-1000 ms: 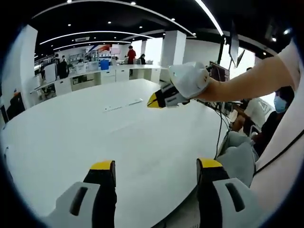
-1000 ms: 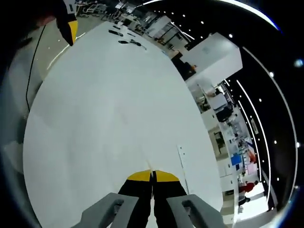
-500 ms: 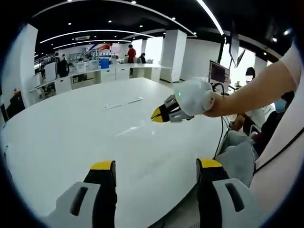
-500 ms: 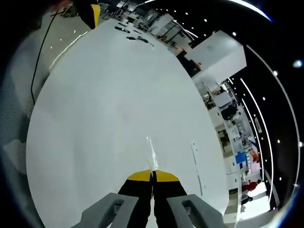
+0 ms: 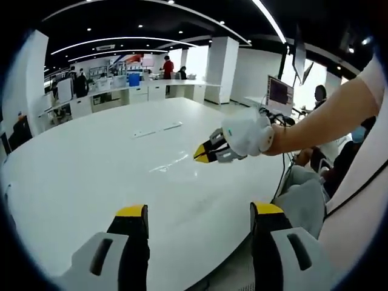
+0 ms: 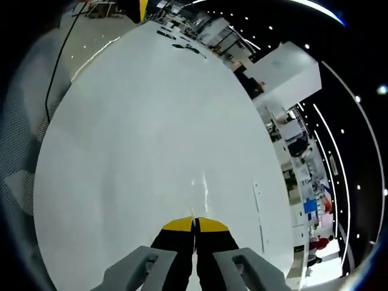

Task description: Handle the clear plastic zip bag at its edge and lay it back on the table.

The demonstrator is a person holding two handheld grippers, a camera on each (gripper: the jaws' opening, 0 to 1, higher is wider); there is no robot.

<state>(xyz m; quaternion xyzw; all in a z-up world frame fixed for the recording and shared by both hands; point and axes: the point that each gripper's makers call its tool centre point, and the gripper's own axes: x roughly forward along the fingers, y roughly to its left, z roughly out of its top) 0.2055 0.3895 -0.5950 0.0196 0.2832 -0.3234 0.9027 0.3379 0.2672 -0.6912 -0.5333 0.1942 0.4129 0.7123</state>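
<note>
Fingers of the right gripper were pressed together on the near edge of the clear zip bag, whose long axis ran up-frame over the white counter. Left gripper fingers stood apart, gripping nothing. No legible writing.

White round table; clear zip bag and a flat strip lie on it

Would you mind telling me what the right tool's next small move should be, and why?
Probably lower it a little further, then open. The right tool is shut on the clear zip bag at its edge, low over the white table; the bag seems to trail onto the surface. The left tool stays open, apart.
</note>
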